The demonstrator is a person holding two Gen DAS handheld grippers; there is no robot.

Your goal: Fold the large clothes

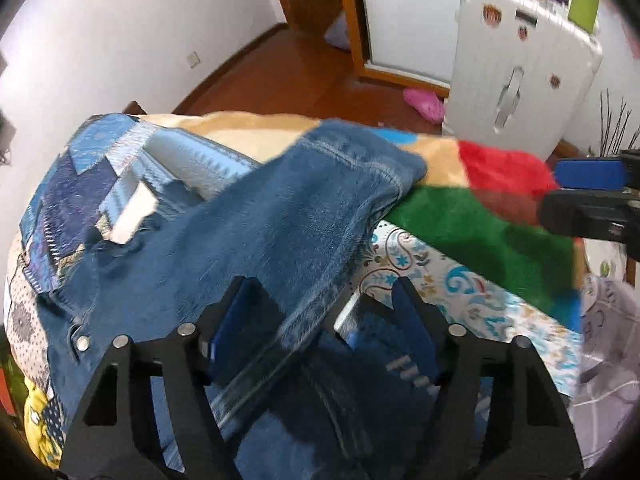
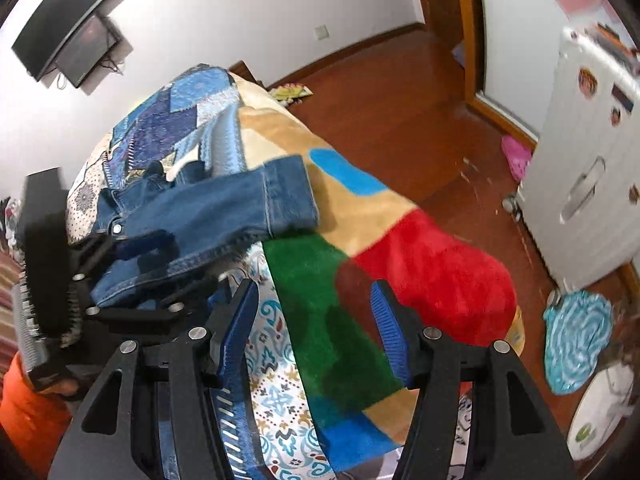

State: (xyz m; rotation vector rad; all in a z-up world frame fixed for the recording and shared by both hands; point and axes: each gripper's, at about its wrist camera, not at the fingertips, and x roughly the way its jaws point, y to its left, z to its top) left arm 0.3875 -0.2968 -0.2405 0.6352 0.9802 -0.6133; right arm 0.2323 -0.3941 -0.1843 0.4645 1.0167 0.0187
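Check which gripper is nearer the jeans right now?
Left. The left gripper straddles the jeans, denim between its open fingers. The right gripper hangs open over the green-and-red blanket, beside the jeans, not touching.

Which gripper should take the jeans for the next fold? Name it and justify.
Left. The left gripper already straddles the jeans, denim lying between its fingers. The right gripper stands open over the colourful blanket, off to the side of the denim.
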